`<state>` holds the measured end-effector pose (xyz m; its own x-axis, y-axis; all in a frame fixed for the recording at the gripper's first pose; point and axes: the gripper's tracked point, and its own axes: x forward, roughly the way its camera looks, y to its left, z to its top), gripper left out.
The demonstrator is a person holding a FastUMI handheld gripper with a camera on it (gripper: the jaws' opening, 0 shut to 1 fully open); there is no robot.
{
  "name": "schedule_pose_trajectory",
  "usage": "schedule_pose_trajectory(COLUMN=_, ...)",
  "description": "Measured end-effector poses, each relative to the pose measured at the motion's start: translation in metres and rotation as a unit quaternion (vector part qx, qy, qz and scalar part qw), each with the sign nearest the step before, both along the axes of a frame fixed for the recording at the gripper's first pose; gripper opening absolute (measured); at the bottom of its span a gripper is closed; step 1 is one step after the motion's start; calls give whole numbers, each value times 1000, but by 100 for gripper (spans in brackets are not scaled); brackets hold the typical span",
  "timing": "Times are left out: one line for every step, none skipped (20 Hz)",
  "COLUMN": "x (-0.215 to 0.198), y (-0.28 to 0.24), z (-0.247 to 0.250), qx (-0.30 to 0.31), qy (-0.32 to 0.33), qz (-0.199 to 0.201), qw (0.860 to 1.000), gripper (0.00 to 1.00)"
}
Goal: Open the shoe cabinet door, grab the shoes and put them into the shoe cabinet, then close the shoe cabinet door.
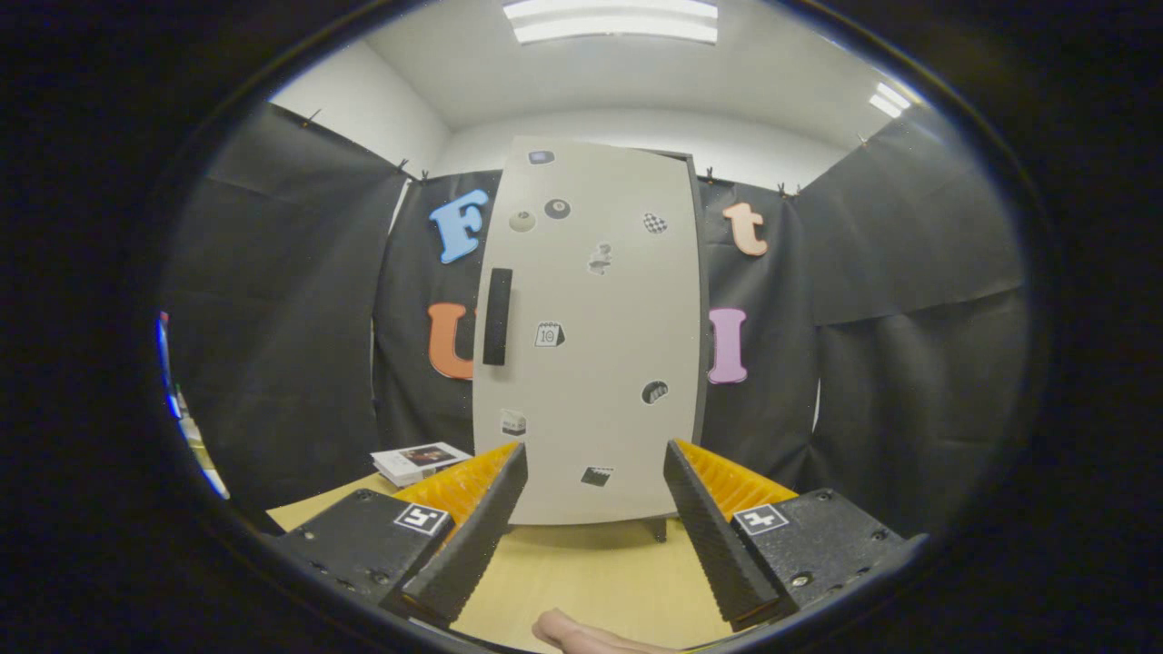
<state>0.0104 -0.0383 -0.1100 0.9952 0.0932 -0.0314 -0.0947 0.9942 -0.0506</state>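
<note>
Directly ahead of the gripper [595, 481], at twelve o'clock beyond its fingertips, the shoe cabinet [591, 345] stands upright on a wooden table [581, 572]. Its door is shut, a tall flat panel in a pale grey-beige with a smooth matt face, and a thin dark edge of the cabinet body runs down its three o'clock side. A long black bar handle [497, 316] sits upright near the door's nine o'clock edge, about halfway up. Small stickers [549, 334] are scattered over the panel, round ones near the top and a few blocky ones lower down; their pictures are too small to make out. A short dark foot [656, 529] shows under the cabinet at about five o'clock from its base.

The two fingers are spread wide with nothing between them but bare tabletop and the cabinet's lower part. Their inner faces are ribbed, and each finger carries a square marker on its flat block.

The table is light yellow wood with a smooth surface. At about ten o'clock from the left finger, beside the cabinet's base, lies a small stack of booklets [420, 461] with a printed picture on the top cover. At six o'clock, nearest the camera between the fingers, part of a person's hand [581, 634] rests at the table's near edge. Black cloth walls hang behind and to both sides of the cabinet.
</note>
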Motion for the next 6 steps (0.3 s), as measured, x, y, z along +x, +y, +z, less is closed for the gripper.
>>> schedule_pose_trajectory(x=0, y=0, z=-1, qx=-1, qy=1, qz=0, qw=1000, gripper=99)
schedule_pose_trajectory(x=-1, y=1, z=-1, qx=-1, qy=2, qz=2, qw=1000, gripper=99)
schedule_pose_trajectory(x=-1, y=1, z=-1, qx=-1, qy=2, qz=2, qw=1000, gripper=99)
schedule_pose_trajectory(x=-1, y=1, z=-2, qx=-2, qy=3, qz=3, qw=1000, gripper=99)
schedule_pose_trajectory(x=-2, y=0, z=-2, qx=-1, qy=3, qz=3, qw=1000, gripper=99)
schedule_pose_trajectory(x=-3, y=-2, z=-2, qx=-1, qy=2, qz=3, qw=1000, gripper=99)
